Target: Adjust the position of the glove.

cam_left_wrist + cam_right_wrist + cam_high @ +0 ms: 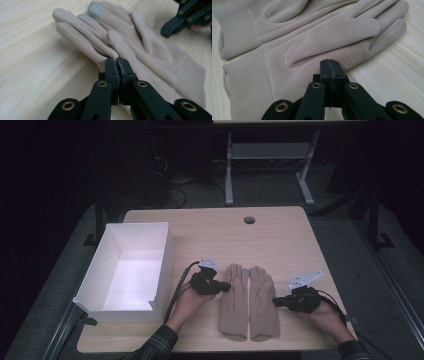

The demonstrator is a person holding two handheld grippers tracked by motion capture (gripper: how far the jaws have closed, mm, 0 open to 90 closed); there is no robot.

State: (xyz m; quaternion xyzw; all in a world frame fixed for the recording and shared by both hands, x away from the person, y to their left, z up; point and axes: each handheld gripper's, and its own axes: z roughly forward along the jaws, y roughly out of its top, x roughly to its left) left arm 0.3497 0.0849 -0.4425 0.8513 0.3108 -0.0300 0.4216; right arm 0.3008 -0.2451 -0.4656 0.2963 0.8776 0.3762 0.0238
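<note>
Two beige gloves lie flat side by side, fingers pointing away, on the wooden table [290, 240]: the left glove [234, 300] and the right glove [263, 305]. My left gripper [227, 288] is shut, its tips against the left glove's outer edge [82, 42], and I see no fabric between the jaws [117, 61]. The right gripper [275, 301] is shut too, its tips [329, 62] at the ribbed edge of the right glove [332, 35], beside the thumb. In the left gripper view, grey patches [97, 11] mark two fingertips, and the right gripper [175, 25] shows beyond the gloves.
An open white box [162, 265] stands at the table's left, close to my left hand. A round cable hole [249, 220] sits near the far edge. Beyond the table stand another table's metal legs [229, 175] on a dark floor with cables.
</note>
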